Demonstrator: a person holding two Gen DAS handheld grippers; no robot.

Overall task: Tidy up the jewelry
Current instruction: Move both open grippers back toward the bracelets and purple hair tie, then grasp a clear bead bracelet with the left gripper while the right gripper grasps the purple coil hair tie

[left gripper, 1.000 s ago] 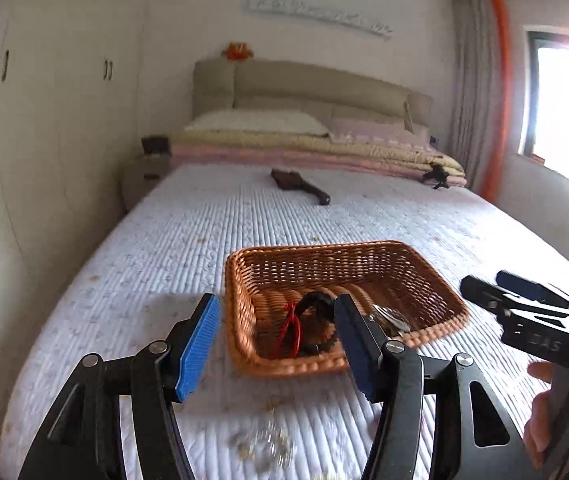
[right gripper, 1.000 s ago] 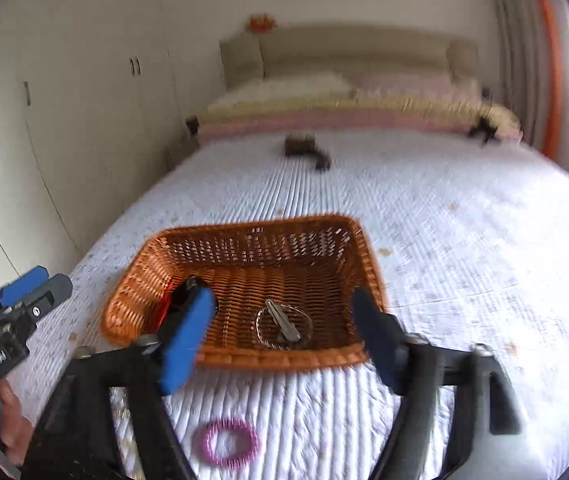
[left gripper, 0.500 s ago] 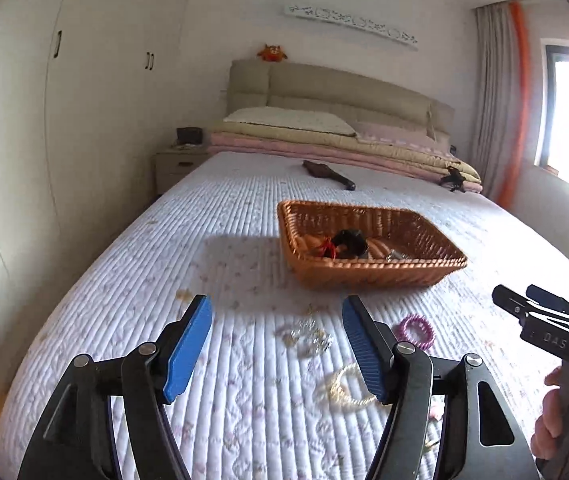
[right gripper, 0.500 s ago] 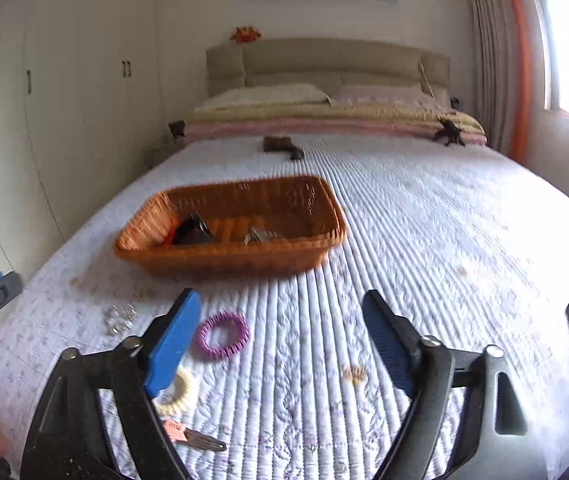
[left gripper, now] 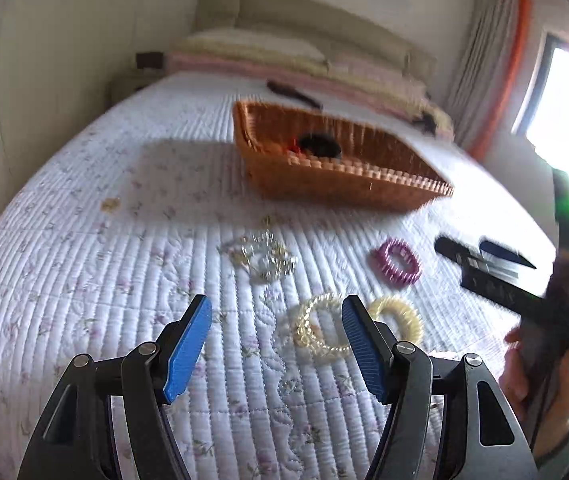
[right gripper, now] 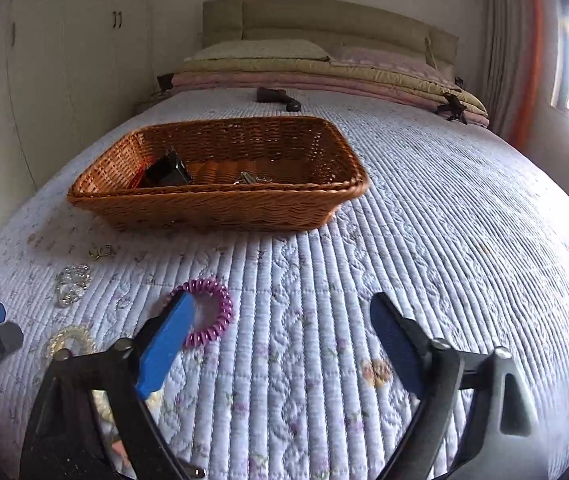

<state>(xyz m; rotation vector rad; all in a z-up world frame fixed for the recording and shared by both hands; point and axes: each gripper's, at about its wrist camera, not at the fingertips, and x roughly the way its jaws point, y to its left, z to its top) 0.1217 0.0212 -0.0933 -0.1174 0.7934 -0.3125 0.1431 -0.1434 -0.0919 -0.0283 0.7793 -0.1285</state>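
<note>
Since half a second ago I have brought both grippers down toward the quilted white bedspread (right gripper: 424, 220), so the loose pieces now sit close under the fingers. My left gripper (left gripper: 276, 344) has its blue-padded jaws well apart and empty, with the pale pearl bead bracelet (left gripper: 316, 332) lying on the quilt between them, untouched. A cream coil hair tie (left gripper: 402, 314) lies just beside its right finger. My right gripper (right gripper: 282, 344) is closing from a wide gap and holds nothing; the purple spiral hair tie (right gripper: 214, 314) lies by its left finger. The brown woven wicker basket (right gripper: 220, 204) sits farther up the bed.
</note>
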